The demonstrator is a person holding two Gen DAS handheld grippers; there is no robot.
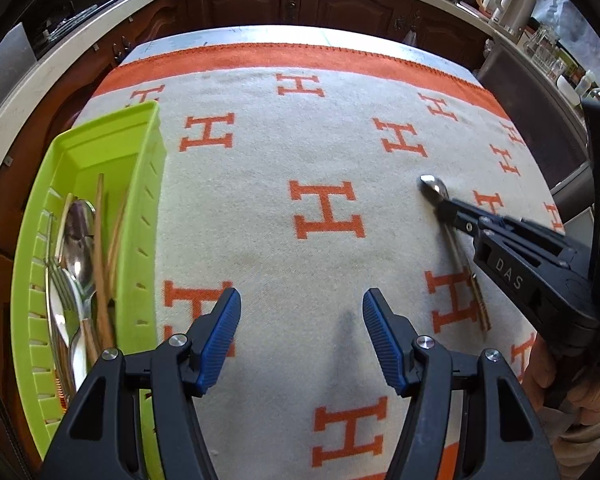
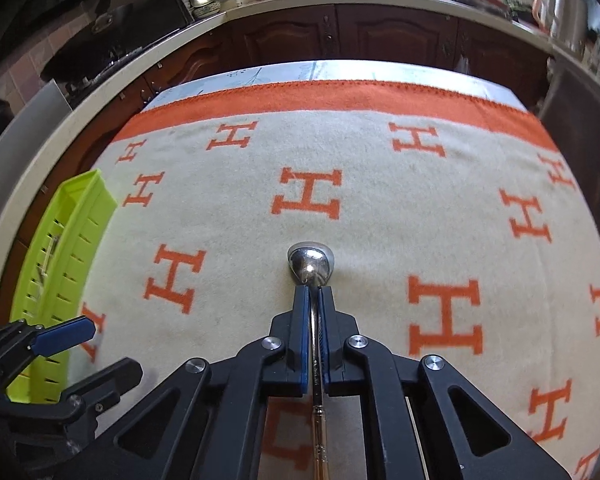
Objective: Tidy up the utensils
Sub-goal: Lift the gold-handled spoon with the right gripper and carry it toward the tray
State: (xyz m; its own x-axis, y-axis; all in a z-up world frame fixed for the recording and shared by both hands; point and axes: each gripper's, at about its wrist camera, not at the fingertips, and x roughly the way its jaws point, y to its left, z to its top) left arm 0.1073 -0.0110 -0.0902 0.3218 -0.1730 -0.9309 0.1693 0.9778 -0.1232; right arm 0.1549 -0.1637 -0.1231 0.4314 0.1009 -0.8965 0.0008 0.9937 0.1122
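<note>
The right tongs (image 2: 313, 296) are clamped tight on the neck of a spoon (image 2: 311, 264), the blue pads (image 2: 300, 320) pinching the thin shaft just behind the bowl. The bowl pokes out ahead of the tips and seems to rest on the cloth (image 2: 380, 208); the handle runs back under the tool, turning from steel to a golden-brown grip. The left tongs (image 1: 302, 304) stand open over bare cloth, nothing between their blue pads (image 1: 220, 324).

The table is covered by a cream cloth with orange H letters and an orange band along the far edge. At its left side sits a lime-green slotted tray (image 1: 140, 208). Dark wooden cabinets (image 1: 308, 4) under a pale counter run round the room behind it.

Only the left view looks into the tray: spoons, a fork and some wooden chopsticks lie lengthwise inside. It also shows the right tongs from the side, with the spoon's handle lying aslant on the cloth and a person's hand (image 1: 540, 376) gripping the tool. The right view shows the tray's outer wall only, and the left tongs low in its left corner, near the tray
</note>
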